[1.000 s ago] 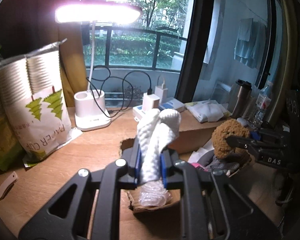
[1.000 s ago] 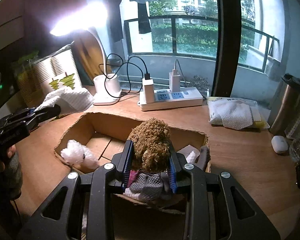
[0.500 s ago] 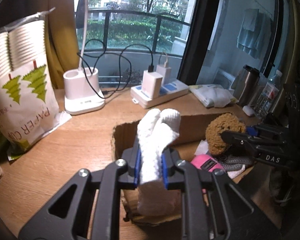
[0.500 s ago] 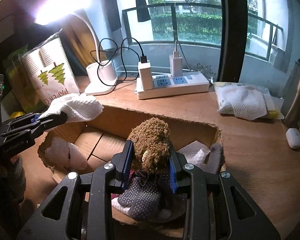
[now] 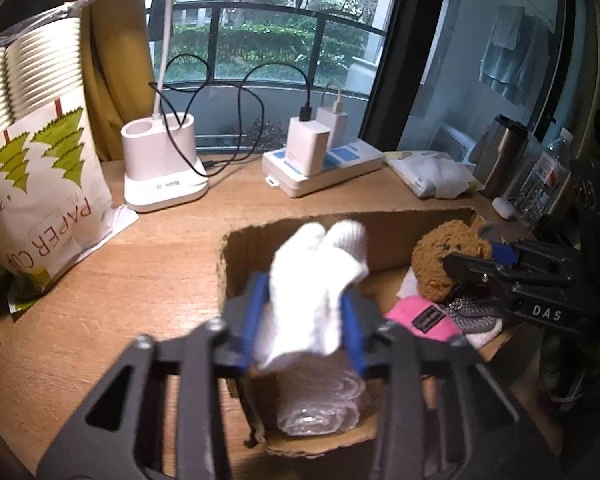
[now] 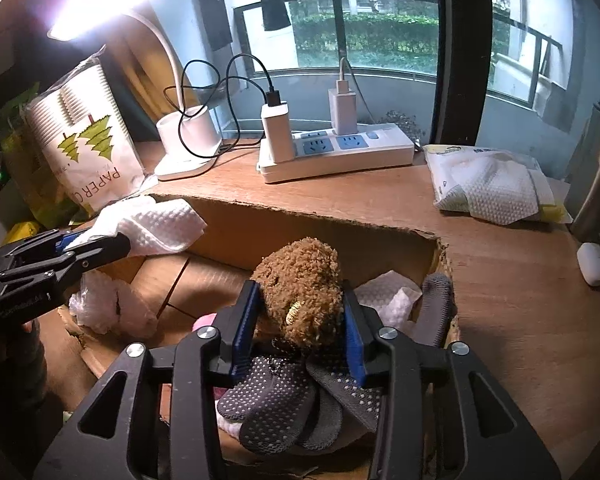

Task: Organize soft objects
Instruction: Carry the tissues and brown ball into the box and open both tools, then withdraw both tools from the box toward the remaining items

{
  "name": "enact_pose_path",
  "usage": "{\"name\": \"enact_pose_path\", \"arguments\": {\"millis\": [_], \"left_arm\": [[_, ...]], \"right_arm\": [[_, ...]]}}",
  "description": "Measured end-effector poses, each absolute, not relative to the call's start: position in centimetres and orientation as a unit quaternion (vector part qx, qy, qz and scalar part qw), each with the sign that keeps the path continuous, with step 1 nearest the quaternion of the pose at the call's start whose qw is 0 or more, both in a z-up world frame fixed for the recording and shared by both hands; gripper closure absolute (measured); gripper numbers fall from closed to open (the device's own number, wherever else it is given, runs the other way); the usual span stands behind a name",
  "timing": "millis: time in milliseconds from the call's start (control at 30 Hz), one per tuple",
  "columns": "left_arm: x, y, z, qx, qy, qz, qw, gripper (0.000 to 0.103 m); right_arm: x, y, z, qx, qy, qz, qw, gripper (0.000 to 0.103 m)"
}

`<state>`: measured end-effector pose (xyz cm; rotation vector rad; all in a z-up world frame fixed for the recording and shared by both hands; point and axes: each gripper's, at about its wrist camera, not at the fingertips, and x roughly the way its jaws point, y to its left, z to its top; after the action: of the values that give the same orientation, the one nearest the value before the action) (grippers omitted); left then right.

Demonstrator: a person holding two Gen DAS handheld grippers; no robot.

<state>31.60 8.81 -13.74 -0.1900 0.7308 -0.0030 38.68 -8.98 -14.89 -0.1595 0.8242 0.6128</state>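
My left gripper (image 5: 304, 320) is shut on a folded white cloth (image 5: 320, 280) and holds it over the left end of an open cardboard box (image 5: 340, 220). A bubble-wrap bundle (image 5: 320, 404) lies in the box below it. My right gripper (image 6: 300, 328) is shut on a brown plush bear (image 6: 304, 284) over the box's right end (image 6: 440, 248), above a grey dotted glove (image 6: 284, 404). A pink item (image 5: 424, 320) and white tissue (image 6: 388, 292) lie in the box. The left gripper with the cloth (image 6: 156, 224) shows in the right wrist view.
On the wooden desk behind the box: a bag of paper cups (image 5: 32, 184), a white lamp base (image 5: 160, 168) with cables, a power strip (image 6: 336, 152) with chargers, a wipes pack (image 6: 496, 188), a steel flask (image 5: 504, 156), a white earbud case (image 6: 594, 264).
Both grippers have come lower and closer over the box. The white cloth has sunk toward the bubble wrap and the left jaws look slightly wider; the bear sits lower over the glove.
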Motion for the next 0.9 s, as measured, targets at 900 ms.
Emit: {"name": "enact_pose_path", "arguments": {"millis": [900], "left_arm": [[27.4,8.4,-11.1,-0.092,0.326,0.006,0.941,0.048]], "right_arm": [[33.9,-9.3,-11.9,-0.082,0.365,0.298,0.878,0.054]]}}
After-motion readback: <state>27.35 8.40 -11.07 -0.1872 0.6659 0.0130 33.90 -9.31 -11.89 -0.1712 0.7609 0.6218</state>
